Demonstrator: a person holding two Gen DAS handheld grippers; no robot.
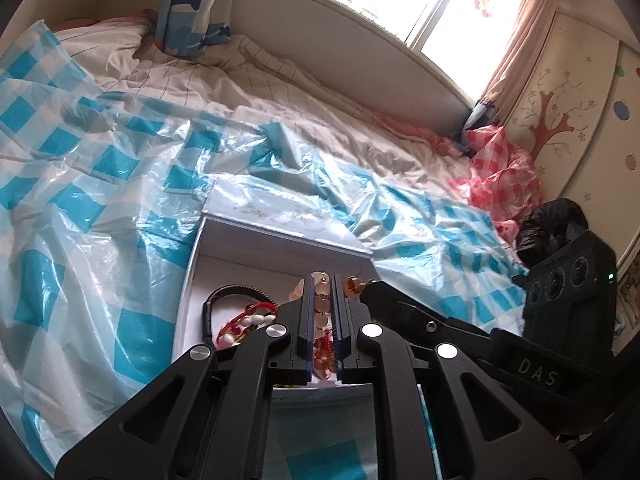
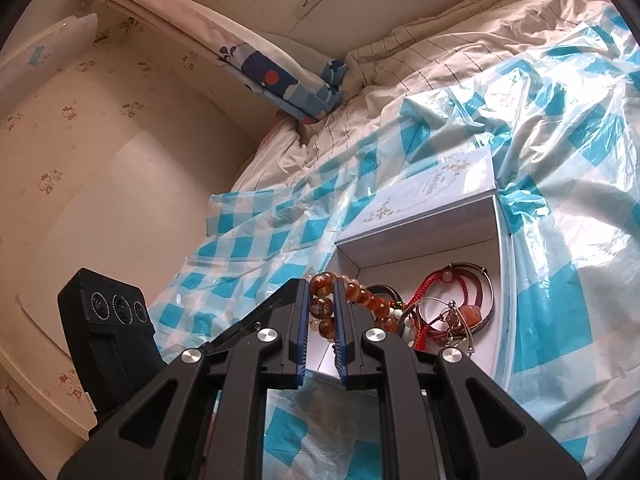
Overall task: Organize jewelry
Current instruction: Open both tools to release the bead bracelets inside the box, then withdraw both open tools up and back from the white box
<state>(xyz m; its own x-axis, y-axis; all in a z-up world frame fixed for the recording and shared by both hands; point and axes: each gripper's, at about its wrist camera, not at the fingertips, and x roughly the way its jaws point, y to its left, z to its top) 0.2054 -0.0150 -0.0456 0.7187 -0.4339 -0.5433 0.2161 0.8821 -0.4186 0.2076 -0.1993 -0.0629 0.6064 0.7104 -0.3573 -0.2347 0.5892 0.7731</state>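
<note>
My left gripper (image 1: 323,285) is shut on a pale pink bead bracelet (image 1: 322,308), held over the open white box (image 1: 280,250). Just to its right, my right gripper (image 1: 371,285) holds amber beads (image 1: 354,285). In the right wrist view my right gripper (image 2: 322,285) is shut on the amber bead bracelet (image 2: 362,298) at the near left corner of the box (image 2: 420,240). Inside lie a black cord bracelet (image 1: 222,294), a red cord with white beads (image 1: 250,320), red cords (image 2: 432,286) and a brown bangle (image 2: 489,300). The left gripper's body (image 2: 104,312) shows at the left.
The box lid (image 2: 432,192) lies flat just beyond the box. A blue-and-white checked plastic sheet (image 1: 100,208) covers the bed. A pink checked plastic bundle (image 1: 500,176) and a black bag (image 1: 552,224) sit at the right. A pillow (image 2: 288,76) leans at the wall.
</note>
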